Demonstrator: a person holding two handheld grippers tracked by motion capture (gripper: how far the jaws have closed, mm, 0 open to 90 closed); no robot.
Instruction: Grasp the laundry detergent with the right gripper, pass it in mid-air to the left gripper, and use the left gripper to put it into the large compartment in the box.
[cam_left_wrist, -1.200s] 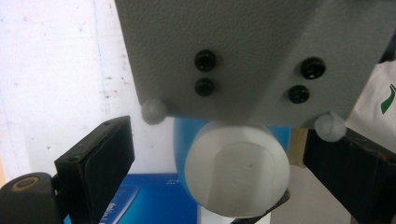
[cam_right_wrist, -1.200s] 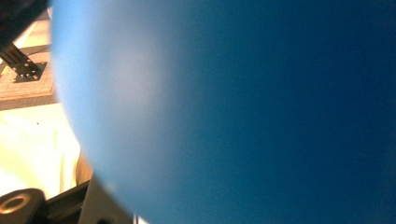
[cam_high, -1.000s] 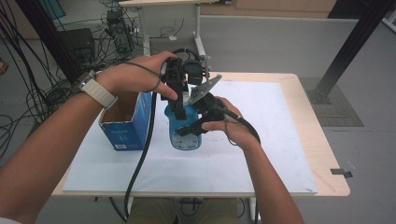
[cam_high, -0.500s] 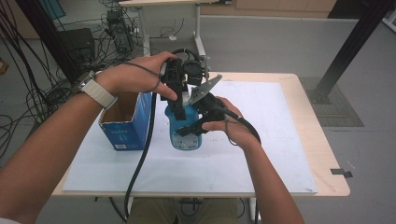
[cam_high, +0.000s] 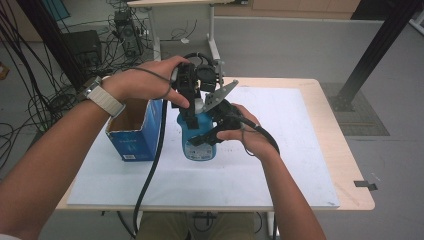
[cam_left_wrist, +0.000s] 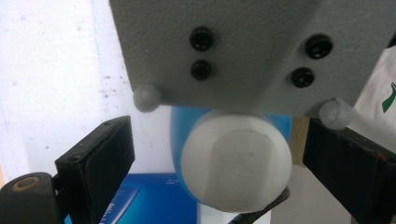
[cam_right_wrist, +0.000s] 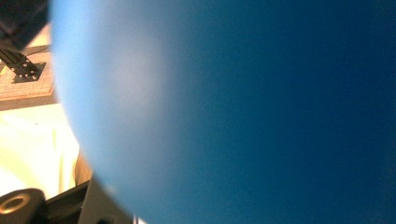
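The right gripper (cam_high: 207, 131) is clamping the blue bottle (cam_high: 199, 137) around its body, keeping it upright on the white mat (cam_high: 280, 150) a little left of the desk's middle, just beside the open blue carton (cam_high: 134, 132) that is sitting toward the left edge. In the right gripper view the bottle's blue wall (cam_right_wrist: 243, 112) is pressing right up against the lens, so that grip is looking firm; it reads as the anchoring hand, stopping the bottle from turning or tipping.

Up top, the left gripper (cam_high: 192, 107) is coming straight down over the bottle's neck. In the left gripper view its two black jaws are standing apart, one on each side of the white cap (cam_left_wrist: 236, 163), with daylight showing between pad and cap on the left; the right pad is sitting closer, but contact is not clear. So it is released and bracketing the cap, not yet biting. The grey plate (cam_left_wrist: 252, 51) of the right gripper is hanging across the upper part of that view, which shows how tightly the two tools are stacked.

My read: one hand is bracing the body so the other can close on the cap and work it. The carton is standing open-topped, close by, likely where the bottle belongs.
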